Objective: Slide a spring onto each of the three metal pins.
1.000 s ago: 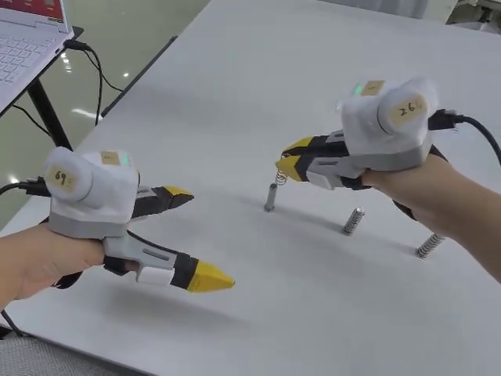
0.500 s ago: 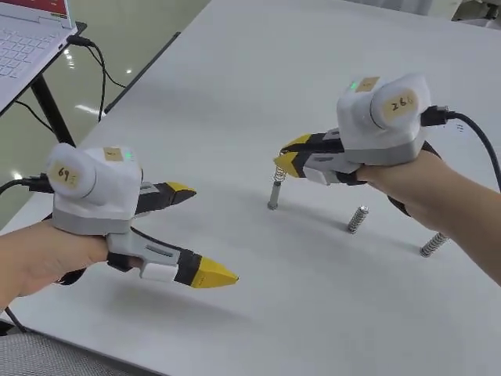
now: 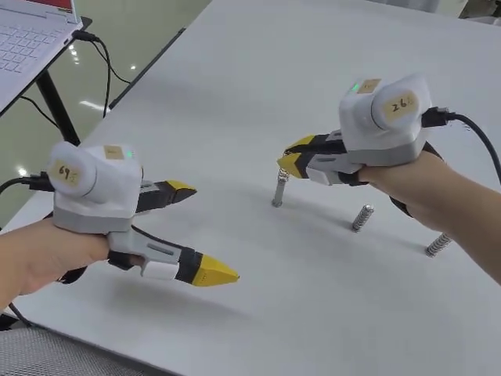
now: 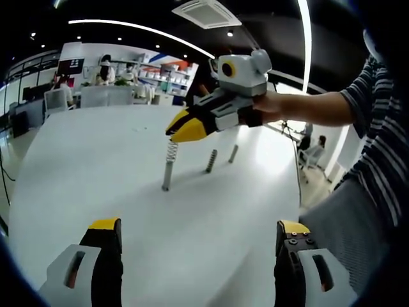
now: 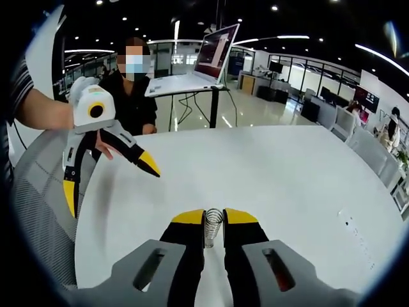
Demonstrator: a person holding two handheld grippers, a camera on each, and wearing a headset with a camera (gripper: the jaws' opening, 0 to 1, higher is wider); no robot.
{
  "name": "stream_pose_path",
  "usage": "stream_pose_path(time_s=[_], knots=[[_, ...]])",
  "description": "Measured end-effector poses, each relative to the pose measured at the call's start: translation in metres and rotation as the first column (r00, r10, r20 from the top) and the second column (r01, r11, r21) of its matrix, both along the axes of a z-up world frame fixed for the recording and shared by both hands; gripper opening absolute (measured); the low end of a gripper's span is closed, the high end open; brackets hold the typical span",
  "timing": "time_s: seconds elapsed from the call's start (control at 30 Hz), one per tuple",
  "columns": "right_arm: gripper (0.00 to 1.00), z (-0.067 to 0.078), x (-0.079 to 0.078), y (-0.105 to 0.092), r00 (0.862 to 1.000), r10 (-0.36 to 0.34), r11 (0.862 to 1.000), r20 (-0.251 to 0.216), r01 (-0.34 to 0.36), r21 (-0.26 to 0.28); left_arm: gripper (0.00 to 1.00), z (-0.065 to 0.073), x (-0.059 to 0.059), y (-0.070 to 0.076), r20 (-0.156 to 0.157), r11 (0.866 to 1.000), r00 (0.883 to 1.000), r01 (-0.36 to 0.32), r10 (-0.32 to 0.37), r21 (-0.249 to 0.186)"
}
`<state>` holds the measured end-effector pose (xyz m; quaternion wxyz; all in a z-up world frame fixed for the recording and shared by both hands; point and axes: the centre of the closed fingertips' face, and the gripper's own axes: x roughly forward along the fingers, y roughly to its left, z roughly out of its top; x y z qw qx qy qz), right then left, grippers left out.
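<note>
Well inside the white table (image 3: 235, 86), with bare surface all round, the right gripper (image 3: 288, 161) is closed narrowly on a spring (image 3: 282, 175) atop the nearest pin (image 3: 278, 194); its jaw tips hide the spring's top. The left gripper (image 3: 202, 231) hovers spread wide, holding nothing, near the table's front edge.

Your head view is bright and even: soft grey shadows on the white table (image 3: 258, 70), glare on the floor (image 3: 90, 106). In your left gripper view a ceiling light strip (image 4: 305, 38) blooms and whitens the table's far side. Both gripper views bow at the edges.
</note>
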<state>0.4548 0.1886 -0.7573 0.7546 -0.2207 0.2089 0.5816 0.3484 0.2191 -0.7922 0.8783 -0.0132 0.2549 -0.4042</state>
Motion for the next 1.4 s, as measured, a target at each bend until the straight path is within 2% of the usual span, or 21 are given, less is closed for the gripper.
stream_pose_path(time_s=[0.53,0.8,1.07,1.23,1.4], knots=[[0.08,-0.009,0.001,-0.001,1.0,0.003,1.0,-0.011,-0.003,-0.016,0.98,-0.001,-0.001,0.001,-0.006,1.0,1.0,-0.004,0.004,-0.001],[0.07,-0.02,-0.002,-0.002,1.0,0.009,0.999,-0.016,-0.01,-0.038,0.98,-0.002,-0.002,0.002,-0.011,1.0,1.0,-0.003,0.003,0.001],[0.08,-0.037,0.0,-0.002,0.999,-0.011,0.998,-0.044,0.008,-0.068,0.98,0.011,0.006,0.003,0.016,1.0,1.0,-0.002,0.002,0.0],[0.08,-0.048,-0.001,-0.003,0.997,-0.03,0.997,-0.073,0.025,-0.071,0.98,0.011,0.008,0.003,0.015,1.0,1.0,-0.001,0.001,0.006],[0.08,-0.06,-0.003,-0.005,0.996,-0.04,0.996,-0.083,0.033,-0.086,0.98,0.009,0.008,0.001,0.011,1.0,1.0,0.002,-0.002,0.008]])
